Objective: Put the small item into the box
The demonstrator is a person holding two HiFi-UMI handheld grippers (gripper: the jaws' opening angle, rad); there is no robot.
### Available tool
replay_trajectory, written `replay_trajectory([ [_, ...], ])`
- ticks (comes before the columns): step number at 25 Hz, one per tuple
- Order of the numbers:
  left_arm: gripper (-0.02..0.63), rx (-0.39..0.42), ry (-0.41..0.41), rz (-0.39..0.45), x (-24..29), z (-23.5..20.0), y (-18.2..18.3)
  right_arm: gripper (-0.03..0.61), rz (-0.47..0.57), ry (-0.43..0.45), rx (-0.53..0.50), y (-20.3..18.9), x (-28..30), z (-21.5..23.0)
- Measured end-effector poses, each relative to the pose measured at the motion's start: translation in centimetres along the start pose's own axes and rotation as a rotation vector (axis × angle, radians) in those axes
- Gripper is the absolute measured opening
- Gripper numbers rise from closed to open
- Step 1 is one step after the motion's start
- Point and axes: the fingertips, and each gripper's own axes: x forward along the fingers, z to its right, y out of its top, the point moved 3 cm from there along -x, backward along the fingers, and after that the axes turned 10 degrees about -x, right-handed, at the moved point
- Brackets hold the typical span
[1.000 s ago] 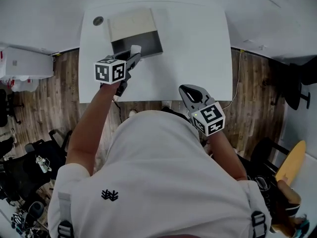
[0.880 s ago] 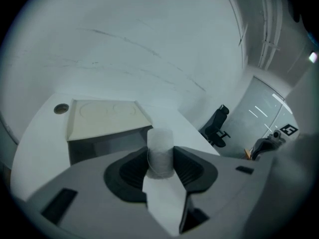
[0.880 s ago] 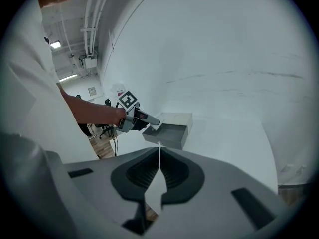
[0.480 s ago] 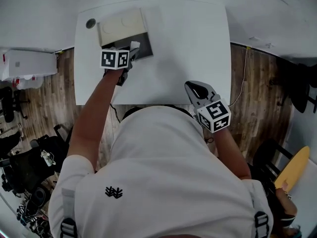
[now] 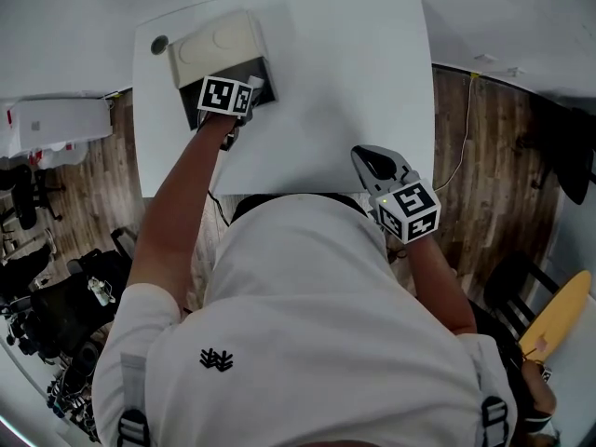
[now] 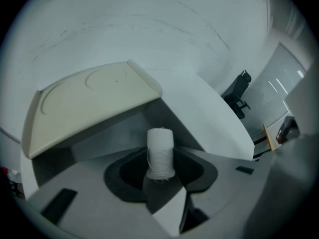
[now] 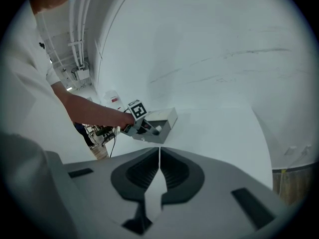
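An open box (image 5: pixel 216 56) with a raised cream lid (image 6: pixel 89 103) stands at the table's far left corner. The small item is a white spool of thread (image 6: pixel 160 152), upright between the pads of my left gripper (image 6: pixel 160 159), which is shut on it. In the head view that left gripper (image 5: pixel 251 93) points steeply down over the box's dark inside, the spool (image 5: pixel 256 88) at its tip. My right gripper (image 5: pixel 377 168) hangs shut and empty above the table's near right edge, far from the box. From the right gripper view (image 7: pixel 159 156) the box (image 7: pixel 164 119) lies ahead on the left.
A small dark round thing (image 5: pixel 159 44) lies at the table's (image 5: pixel 354 82) far left corner beside the box. A white cabinet (image 5: pixel 56 121) and office chairs (image 5: pixel 56 305) stand on the wooden floor at the left. A cable (image 5: pixel 463 147) hangs off the right side.
My left gripper has sunk with the spool and tipped downward, from the box's front edge to over its inside. The right gripper has drifted a little to the right near the table's front edge.
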Motion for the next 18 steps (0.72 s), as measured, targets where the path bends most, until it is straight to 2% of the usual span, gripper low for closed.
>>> replay_trajectory([
  [9,0.163,0.022,0.067,-0.152,1.0,-0.1,-0.8,0.011,0.007,0.011,0.035,-0.5,-0.2,1.0],
  [18,0.170,0.028,0.074,-0.164,0.9,-0.3,-0.9,0.011,0.003,0.023,0.032,-0.6,0.1,1.1],
])
